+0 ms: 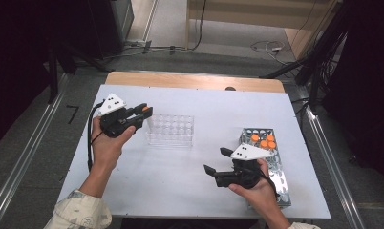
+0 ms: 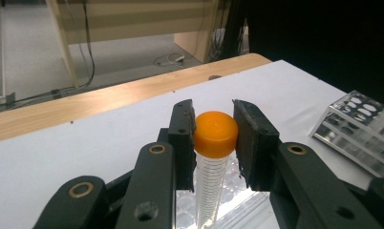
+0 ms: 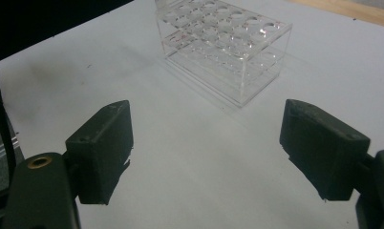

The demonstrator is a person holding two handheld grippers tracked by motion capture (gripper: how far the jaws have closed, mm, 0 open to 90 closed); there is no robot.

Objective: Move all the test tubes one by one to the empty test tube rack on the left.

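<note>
I've got one tube (image 2: 214, 157) clenched in my left gripper (image 1: 143, 113) at the empty clear rack (image 1: 170, 130), right gripper (image 1: 218, 161) released, three tubes (image 1: 263, 141) left.

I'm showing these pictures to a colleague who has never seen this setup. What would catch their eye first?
Probably the orange-capped tube, clamped just under its cap in the left tongs, above the clear rack at mid-table. Next, the right tongs, spread wide with nothing between them, near the table's front right. Behind those, more orange caps stand in a metal rack.
</note>
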